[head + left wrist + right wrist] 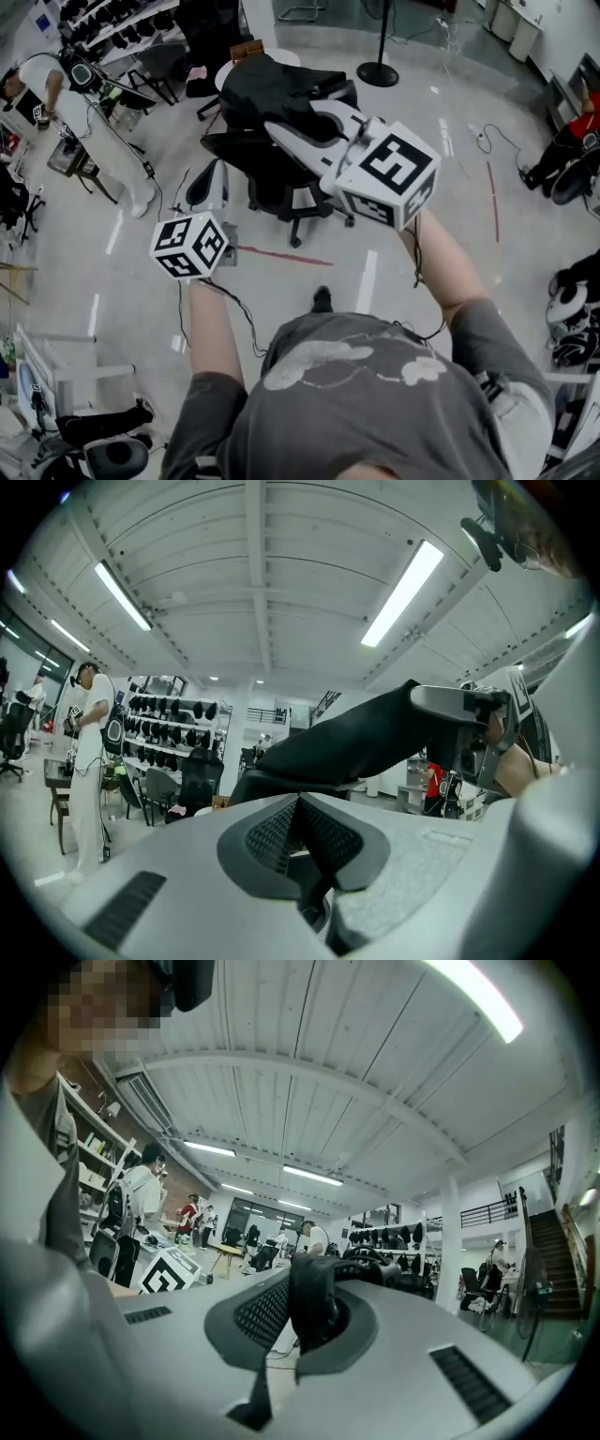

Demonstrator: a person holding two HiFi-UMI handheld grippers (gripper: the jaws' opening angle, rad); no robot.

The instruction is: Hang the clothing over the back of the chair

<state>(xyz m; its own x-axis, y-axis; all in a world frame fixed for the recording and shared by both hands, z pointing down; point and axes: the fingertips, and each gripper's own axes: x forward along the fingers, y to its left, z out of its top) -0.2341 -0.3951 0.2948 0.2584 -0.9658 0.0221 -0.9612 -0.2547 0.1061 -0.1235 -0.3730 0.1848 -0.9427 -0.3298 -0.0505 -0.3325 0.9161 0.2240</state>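
clothing (267, 89): black, lay draped over the top of the chair (281, 187), covering its back.
right gripper (314, 1309): fingers closed on a fold of the clothing (a dark strip showed between them in its own view); it pointed level, its tip at the chair's back.
left gripper (300, 808): fingers together with nothing between them; it was held left of the chair, clear of the clothing.

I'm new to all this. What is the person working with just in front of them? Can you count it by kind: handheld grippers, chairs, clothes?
Grippers: 2, the left gripper and the right gripper
Chair: 1
Garment: 1, black
Total: 4
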